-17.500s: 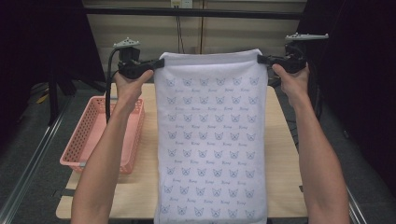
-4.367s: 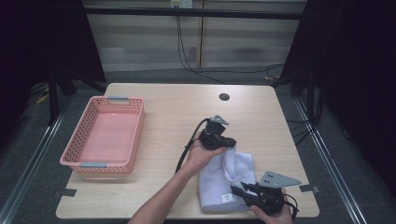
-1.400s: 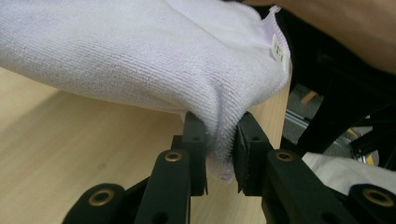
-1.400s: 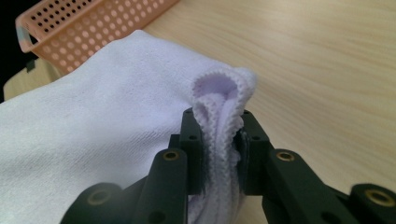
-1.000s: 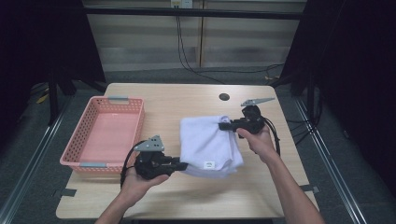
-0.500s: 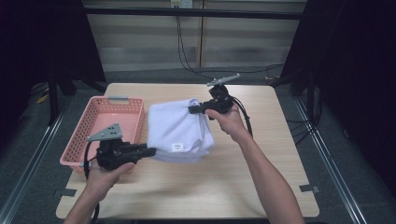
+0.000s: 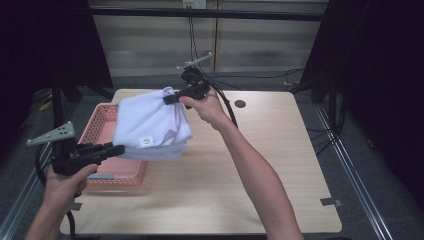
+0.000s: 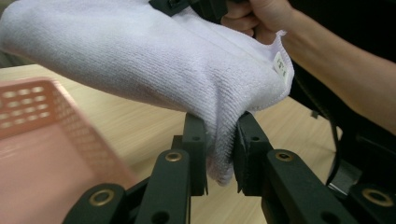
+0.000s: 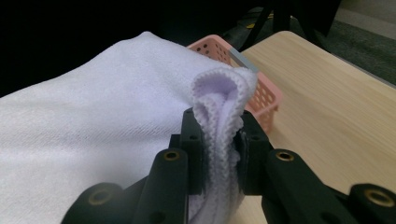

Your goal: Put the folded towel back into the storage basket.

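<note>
A folded white towel hangs in the air between both hands, partly over the pink basket. My left gripper is shut on its near lower edge; in the left gripper view the towel is pinched between the two black jaws at my left gripper. My right gripper is shut on the far upper corner, where the bunched folded edge of the towel bulges out above the jaws at my right gripper. A small label shows on the towel's front.
The pink basket sits at the left side of the wooden table, its inside bare where it shows. A dark round hole marks the table's far side. Black cables trail from both grippers.
Both grippers have carried the towel left and upward, from the table's middle to partly above the basket. Much earlier it was held spread out, then folded.
</note>
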Demonstrator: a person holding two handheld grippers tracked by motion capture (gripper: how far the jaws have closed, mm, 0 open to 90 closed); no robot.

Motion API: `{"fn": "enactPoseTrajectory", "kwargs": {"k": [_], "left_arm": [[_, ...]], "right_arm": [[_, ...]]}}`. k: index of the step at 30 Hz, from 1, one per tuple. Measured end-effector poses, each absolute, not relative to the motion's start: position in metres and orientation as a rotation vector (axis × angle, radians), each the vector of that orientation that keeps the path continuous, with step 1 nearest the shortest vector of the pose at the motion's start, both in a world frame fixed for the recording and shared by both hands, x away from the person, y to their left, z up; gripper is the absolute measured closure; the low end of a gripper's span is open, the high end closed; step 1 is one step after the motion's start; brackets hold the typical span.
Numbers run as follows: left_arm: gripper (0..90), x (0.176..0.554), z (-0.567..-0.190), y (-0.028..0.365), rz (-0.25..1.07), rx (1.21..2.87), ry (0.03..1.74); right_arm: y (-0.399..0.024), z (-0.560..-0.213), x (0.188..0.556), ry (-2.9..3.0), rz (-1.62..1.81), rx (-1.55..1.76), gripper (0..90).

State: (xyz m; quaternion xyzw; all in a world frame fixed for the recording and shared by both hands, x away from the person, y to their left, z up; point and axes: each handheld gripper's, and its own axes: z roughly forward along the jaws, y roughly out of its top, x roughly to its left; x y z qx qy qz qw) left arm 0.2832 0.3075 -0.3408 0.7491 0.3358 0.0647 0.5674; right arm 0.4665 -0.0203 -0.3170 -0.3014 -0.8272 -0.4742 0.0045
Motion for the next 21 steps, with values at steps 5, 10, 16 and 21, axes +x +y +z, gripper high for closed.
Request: {"fn": "enactPoseTrajectory", "kwargs": {"k": [5, 10, 16, 21], "left_arm": [[77.5, 0.279, -0.344, 0.337, 0.209, 1.718, 0.877], [77.6, 0.279, -0.351, 0.365, 0.218, 1.675, 0.941], [77.7, 0.284, -0.363, 0.394, 0.241, 1.673, 1.043], [77.7, 0.291, -0.388, 0.409, 0.287, 1.712, 1.153]], "right_arm": [[0.017, -0.311, 0.475, -2.587, -1.469, -0.935, 76.3], [0.05, -0.32, 0.48, -2.589, -1.428, -0.946, 76.3], [0.079, -0.341, 0.487, -2.577, -1.392, -0.992, 76.4], [0.103, -0.365, 0.491, -2.567, -1.38, -1.056, 76.4]]}}
